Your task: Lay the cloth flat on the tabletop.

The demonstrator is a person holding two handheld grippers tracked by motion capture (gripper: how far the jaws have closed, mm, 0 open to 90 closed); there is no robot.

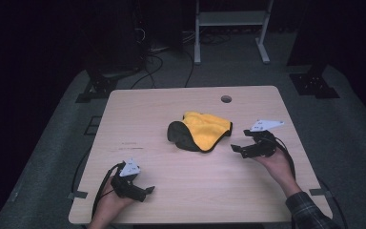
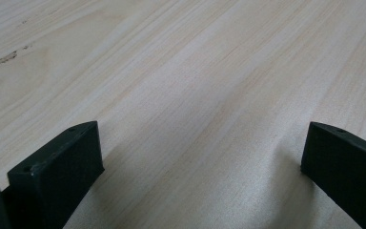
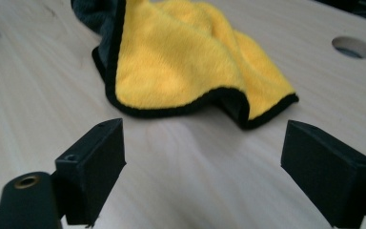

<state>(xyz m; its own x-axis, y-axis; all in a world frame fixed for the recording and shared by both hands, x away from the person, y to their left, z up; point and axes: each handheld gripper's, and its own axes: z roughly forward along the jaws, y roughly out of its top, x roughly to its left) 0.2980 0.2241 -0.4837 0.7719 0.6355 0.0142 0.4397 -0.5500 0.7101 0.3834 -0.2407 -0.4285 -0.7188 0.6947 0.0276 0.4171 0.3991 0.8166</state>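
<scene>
1. Evidently the step in hand was the approach: the right tool (image 1: 238,149) pointed at the yellow cloth (image 1: 205,129), which lay crumpled near the middle of the tabletop (image 1: 181,191), just short of the round hole (image 1: 226,98) at the far edge.
2. In the right gripper view the cloth (image 3: 181,67) sat beyond the jaws, its black-trimmed hem nearest them, apart from both pads, with bare wood between.
3. That tool's jaws stood wide apart and held nothing; no fabric lay between them.
4. The cloth showed its yellow face up, with a dark grey underside (image 1: 178,133) turned out on the side towards the person's left.
5. The next move, as I judged it, called for carrying the open jaws forward and low to the near hem, so that one pad slid under the edge before closing; a pinch taken too high might have bunched the folds and not caught a single layer.
6. The right hand (image 1: 279,164) was held palm-up under its tool, forearm coming in from the near right corner, the tool angled across towards the cloth.
7. The left tool (image 1: 140,191) rested low at the near left of the tabletop, well apart from the cloth, its jaws also spread wide over bare wood and empty.
</scene>
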